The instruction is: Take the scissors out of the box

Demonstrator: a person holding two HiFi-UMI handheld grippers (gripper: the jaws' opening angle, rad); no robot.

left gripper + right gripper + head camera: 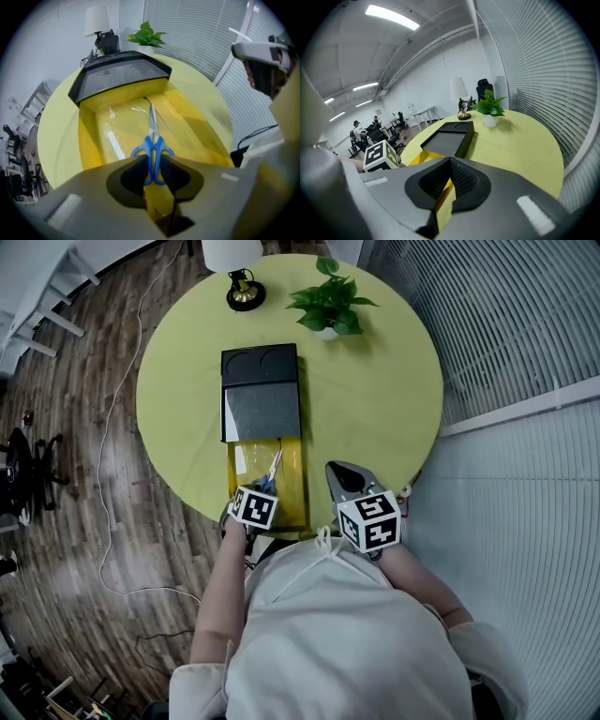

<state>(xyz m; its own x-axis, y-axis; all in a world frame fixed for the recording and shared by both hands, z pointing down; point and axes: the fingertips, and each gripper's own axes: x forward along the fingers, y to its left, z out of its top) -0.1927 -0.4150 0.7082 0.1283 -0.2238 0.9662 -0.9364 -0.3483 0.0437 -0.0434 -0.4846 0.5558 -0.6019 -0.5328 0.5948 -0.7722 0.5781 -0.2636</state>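
Note:
Blue-handled scissors (273,468) lie flat in the yellow box (292,486), blades pointing toward the black lid (261,390), which is slid back and covers the box's far half. My left gripper (255,497) points steeply down over the near end of the box. In the left gripper view the scissors (152,124) have their handles in the narrowed gap of that gripper (153,161). The fingers hide the loops' outer sides, and I see no pad pressing on them. My right gripper (337,469) hovers beside the box's right side, shut and empty (449,161).
The round yellow-green table (375,399) carries a potted plant (330,304) and a lamp (244,287) at its far side. Window blinds run along the right. The table's near edge lies just under my hands, with wood floor and cables to the left.

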